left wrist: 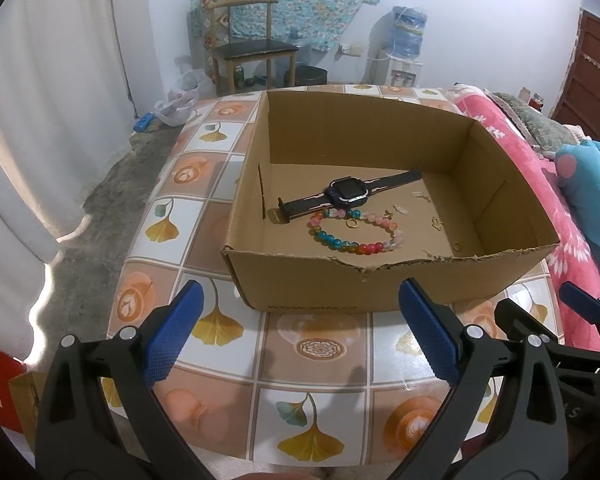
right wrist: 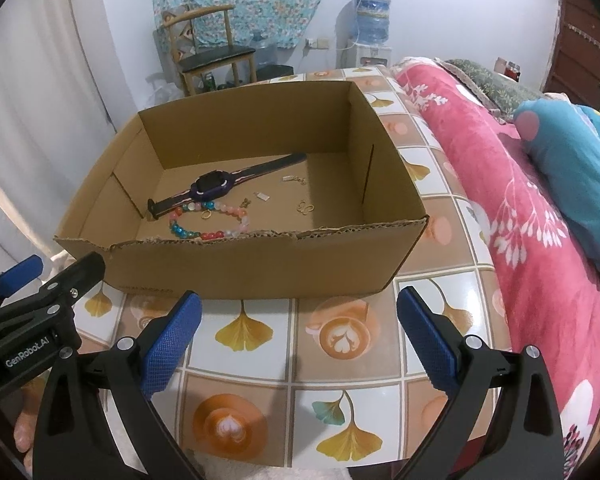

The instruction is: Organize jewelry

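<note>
An open cardboard box (left wrist: pixel 312 280) (right wrist: pixel 260 264) stands on the tiled table. Inside lie a dark watch (left wrist: pixel 346 194) (right wrist: pixel 214 185), a multicoloured bead bracelet (left wrist: pixel 354 246) (right wrist: pixel 212 234) in front of it, a small gold ring (left wrist: pixel 353 223) (right wrist: pixel 206 215) and small gold and silver pieces (left wrist: pixel 436 223) (right wrist: pixel 303 208) to the right. My left gripper (left wrist: pixel 300 332) is open and empty, above the table in front of the box. My right gripper (right wrist: pixel 300 336) is open and empty too, in front of the box and right of the left one.
The table (left wrist: pixel 320 412) (right wrist: pixel 340 360) has a tile-pattern cloth. A bed with a pink blanket (left wrist: pixel 532 184) (right wrist: pixel 520 220) runs along its right side. A wooden chair (left wrist: pixel 248 48) (right wrist: pixel 216 52) and a water dispenser (left wrist: pixel 404 48) (right wrist: pixel 370 32) stand by the far wall.
</note>
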Demonstrator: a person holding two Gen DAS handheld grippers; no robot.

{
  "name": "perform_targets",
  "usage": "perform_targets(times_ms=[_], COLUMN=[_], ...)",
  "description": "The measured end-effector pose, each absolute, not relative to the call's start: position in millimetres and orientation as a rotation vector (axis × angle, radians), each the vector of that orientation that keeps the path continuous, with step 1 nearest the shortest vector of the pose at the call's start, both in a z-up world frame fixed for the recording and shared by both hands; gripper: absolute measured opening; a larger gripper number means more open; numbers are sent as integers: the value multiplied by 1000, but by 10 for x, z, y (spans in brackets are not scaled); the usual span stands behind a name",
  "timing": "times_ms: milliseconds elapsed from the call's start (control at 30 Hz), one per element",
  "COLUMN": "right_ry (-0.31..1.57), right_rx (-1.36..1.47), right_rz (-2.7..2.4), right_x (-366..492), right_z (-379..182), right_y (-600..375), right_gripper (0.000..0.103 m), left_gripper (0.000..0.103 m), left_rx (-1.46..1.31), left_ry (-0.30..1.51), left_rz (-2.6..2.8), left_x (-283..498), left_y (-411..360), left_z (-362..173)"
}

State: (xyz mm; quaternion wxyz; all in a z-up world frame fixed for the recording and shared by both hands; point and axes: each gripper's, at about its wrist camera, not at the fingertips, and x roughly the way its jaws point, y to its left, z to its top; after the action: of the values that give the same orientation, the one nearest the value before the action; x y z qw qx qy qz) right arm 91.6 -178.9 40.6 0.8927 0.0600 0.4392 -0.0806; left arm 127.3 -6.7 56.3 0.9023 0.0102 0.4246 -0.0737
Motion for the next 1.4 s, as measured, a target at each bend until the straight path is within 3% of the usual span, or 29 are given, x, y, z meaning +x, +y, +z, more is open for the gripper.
perform_targets(times_ms=[1400], right_ry=[899], right_rx=[119], right_rz=[-188], right_x=[882], right_z=[494], right_y=[-1804], right_gripper=[95], left_gripper=[94], left_rx=[5], left_ry=[858], left_rz=[-150], left_x=[1246], left_y=[23], left_z=[699])
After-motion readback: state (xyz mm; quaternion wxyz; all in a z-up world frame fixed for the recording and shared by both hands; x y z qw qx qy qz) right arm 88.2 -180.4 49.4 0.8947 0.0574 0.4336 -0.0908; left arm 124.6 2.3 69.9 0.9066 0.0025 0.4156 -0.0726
